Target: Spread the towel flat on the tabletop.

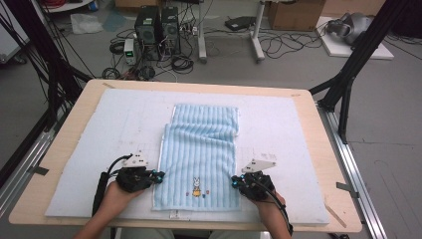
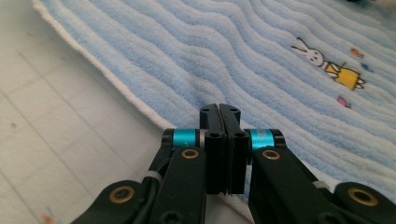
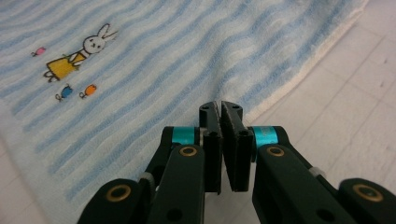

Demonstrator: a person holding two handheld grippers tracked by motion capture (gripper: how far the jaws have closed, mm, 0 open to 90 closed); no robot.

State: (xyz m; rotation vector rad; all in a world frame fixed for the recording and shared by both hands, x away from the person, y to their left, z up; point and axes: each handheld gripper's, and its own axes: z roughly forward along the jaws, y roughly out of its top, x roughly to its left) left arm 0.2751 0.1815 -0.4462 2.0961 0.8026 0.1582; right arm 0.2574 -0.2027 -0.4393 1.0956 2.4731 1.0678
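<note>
Two grippers sit low on the table, one at each side of a blue striped towel (image 1: 200,154). The towel lies flat on a white mat (image 1: 298,129), with its far part folded over so two layers show there. A little rabbit picture (image 1: 197,186) is near the end closest to the person.

The left gripper (image 1: 158,176) is at the towel's left edge, and the right gripper (image 1: 235,182) is at its right edge. They sit across from each other, most likely so the person can lift that end evenly and fold it.

In the left gripper view, the jaws are pressed tight together at the white edge of the towel. In the right gripper view, the jaws are closed too, right where the cloth bunches up a bit. Each one seems to be pinching the edge, but the jaws hide the exact spot, so I cannot be sure how much cloth is caught.

The person's arms are cut off at the bottom of the high view. The towel's tag near the close edge is too small to read.
</note>
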